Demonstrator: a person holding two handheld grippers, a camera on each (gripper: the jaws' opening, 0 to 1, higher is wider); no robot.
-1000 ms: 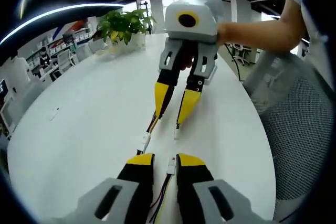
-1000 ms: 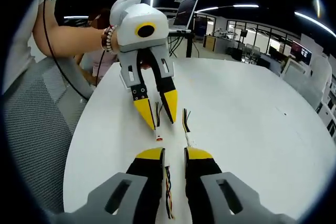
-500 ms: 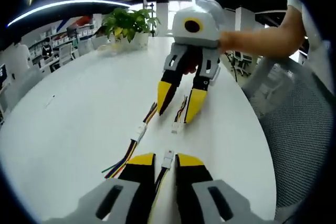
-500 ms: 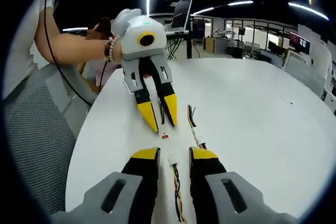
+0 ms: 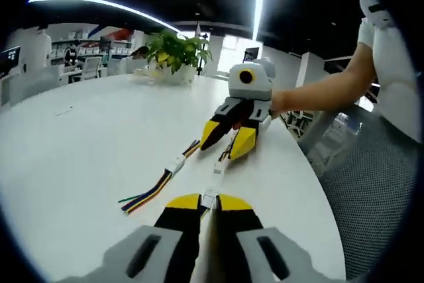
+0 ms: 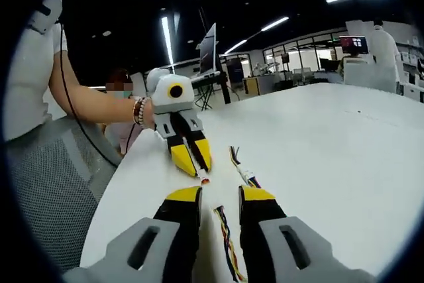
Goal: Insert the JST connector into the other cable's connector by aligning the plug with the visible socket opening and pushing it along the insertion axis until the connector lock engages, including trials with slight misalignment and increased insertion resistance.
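Left gripper view, we see our left gripper (image 5: 209, 201) clamped on a white plastic connector (image 5: 209, 198), right gripper (image 6: 220, 193) jaws apart, glossy white table (image 5: 79, 144), loose multicoloured cable (image 5: 151, 189).

White JST connector (image 5: 210, 198) on multicoloured wires, second cable's white connector (image 5: 218, 169) just beyond, unmated

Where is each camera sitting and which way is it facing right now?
Left gripper view: rides the left gripper, looking along its jaws across the white table at the right gripper; a forearm shows.
Right gripper view: rides the right gripper, facing the left gripper; an arm shows.
Shared: the two views face each other over the same table and loose cable.
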